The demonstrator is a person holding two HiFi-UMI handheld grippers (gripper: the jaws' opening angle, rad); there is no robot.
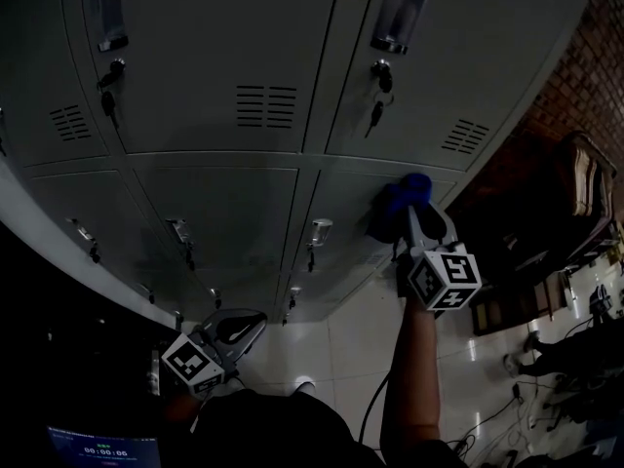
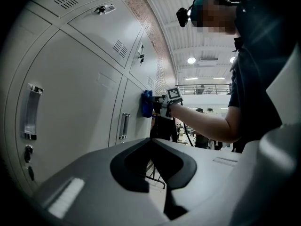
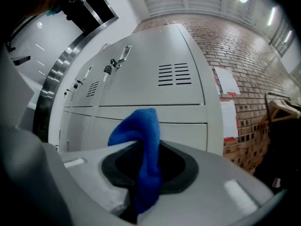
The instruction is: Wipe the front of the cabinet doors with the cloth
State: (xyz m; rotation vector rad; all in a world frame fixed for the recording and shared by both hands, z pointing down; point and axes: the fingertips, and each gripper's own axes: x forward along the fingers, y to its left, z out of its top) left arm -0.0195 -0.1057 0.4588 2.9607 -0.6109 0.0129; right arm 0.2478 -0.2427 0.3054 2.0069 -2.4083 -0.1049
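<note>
— At the right-hand cabinet doors, how does the right arm stand?
— Stretched forward; the right gripper holds the cloth against the smooth grey metal front.
— And its jaws?
— Closed on the cloth; a soft blue fold sticks out above them.
— The left gripper?
— Low, apart from the doors, jaws together, holding nothing.

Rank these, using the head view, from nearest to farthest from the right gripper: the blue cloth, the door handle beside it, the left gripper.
1. Blue cloth, clamped in the right gripper.
2. Door handle, just to its left.
3. Left gripper, far off at lower left.
</note>
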